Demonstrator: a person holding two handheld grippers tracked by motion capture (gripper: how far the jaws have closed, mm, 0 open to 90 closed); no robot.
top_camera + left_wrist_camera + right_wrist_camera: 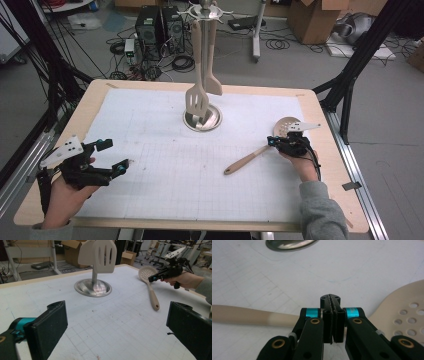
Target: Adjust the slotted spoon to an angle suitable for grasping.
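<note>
A beige skimmer spoon with a round perforated bowl and a long handle (260,150) lies flat on the white gridded mat (165,165) that covers the light wooden tabletop (90,100), toward the person's right side; its bowl points away from the person and its handle runs back toward the middle of the mat. The right gripper (272,141), black with teal accents, sits just over the neck of that spoon, where the handle meets the bowl. In the right gripper view its jaws are pressed flat together with no gap and nothing between them, and the spoon's handle (249,315) passes crosswise just beyond and beneath the tips, with the bowl off to one side; whether the tips touch the spoon cannot be told. The left gripper (116,156) rests low at the near left of the mat, well apart from the spoon, its jaws spread wide and holding nothing. Toward the far middle of the mat stands a metal utensil stand with a round shiny base (202,120), and from its top hang a beige slotted turner (197,102) and a second beige spatula (212,80).
</note>
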